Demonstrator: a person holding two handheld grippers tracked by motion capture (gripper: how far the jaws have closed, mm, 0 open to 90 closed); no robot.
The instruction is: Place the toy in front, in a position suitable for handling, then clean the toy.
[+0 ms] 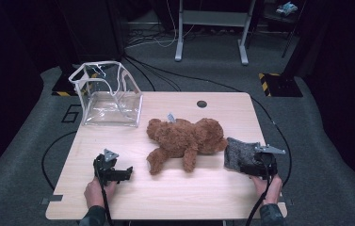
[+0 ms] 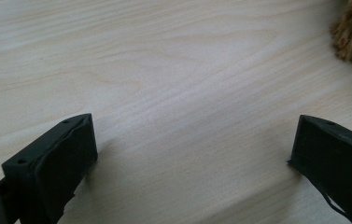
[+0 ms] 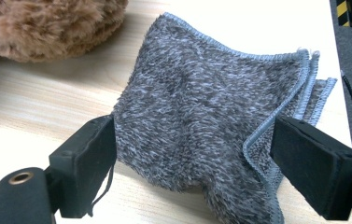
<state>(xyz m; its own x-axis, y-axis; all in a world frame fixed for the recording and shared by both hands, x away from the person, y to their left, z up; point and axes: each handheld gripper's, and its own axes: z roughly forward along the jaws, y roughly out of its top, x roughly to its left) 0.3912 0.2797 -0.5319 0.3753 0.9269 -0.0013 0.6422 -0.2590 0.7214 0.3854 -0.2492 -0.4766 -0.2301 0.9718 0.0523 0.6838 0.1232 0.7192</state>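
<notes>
Two wide-open jaws stand either side of the grey cloth in the right gripper view, and whether the pads brush its pile I cannot tell, but they do not pinch it; the cloth lies rumpled and folded on the table, its stitched edges stacked toward the right. The right gripper sits at the table's right edge, just behind the cloth, the hand under it coming in from the bottom and the tool pointing roughly level toward the teddy bear. The cloth rests just beside the bear's head, seemingly touching it. The left gripper also stands open over bare wood, low and near the front left, with a tuft of the bear at the far corner. Behind, the clear bag stands empty and open, so by my judgement any packing is not yet begun.
</notes>
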